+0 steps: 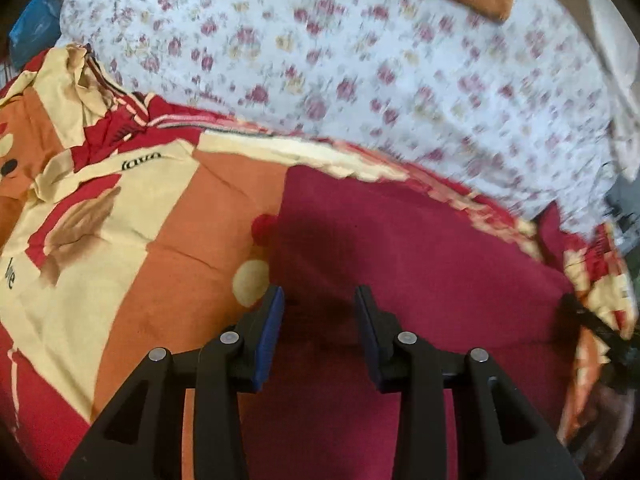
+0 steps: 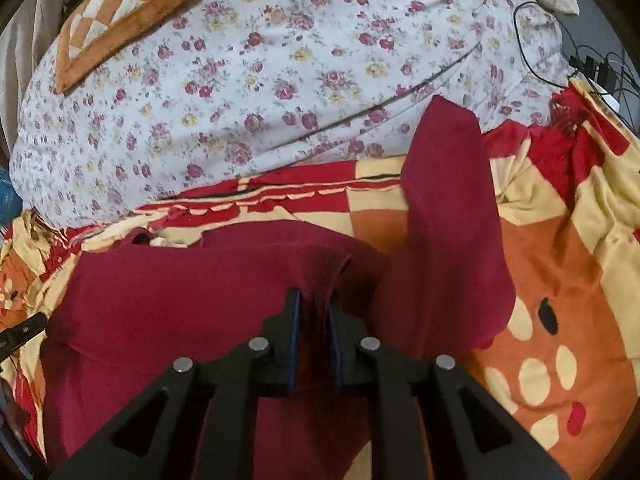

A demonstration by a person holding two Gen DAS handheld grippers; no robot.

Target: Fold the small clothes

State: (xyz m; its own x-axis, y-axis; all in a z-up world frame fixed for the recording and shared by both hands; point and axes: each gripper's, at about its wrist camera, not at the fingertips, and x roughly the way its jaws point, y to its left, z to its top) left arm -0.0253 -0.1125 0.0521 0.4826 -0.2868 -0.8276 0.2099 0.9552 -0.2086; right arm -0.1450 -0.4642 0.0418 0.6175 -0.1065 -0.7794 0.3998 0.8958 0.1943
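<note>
A dark red garment (image 1: 420, 264) lies on a red, orange and cream patterned blanket (image 1: 132, 208). My left gripper (image 1: 319, 296) is open just above the garment, its blue pads apart and empty. In the right wrist view the same garment (image 2: 168, 288) spreads across the blanket (image 2: 560, 280), with one part (image 2: 448, 184) stretching away to the far right. My right gripper (image 2: 315, 300) is shut on a bunched fold of the red garment, which rises between the pads.
A white floral bedsheet (image 2: 280, 80) covers the far half of the bed. An orange checked cushion (image 2: 120, 12) lies on it at the far left. Black cables (image 2: 592, 60) run off the far right edge. The other gripper's tip (image 2: 24, 330) shows at the left.
</note>
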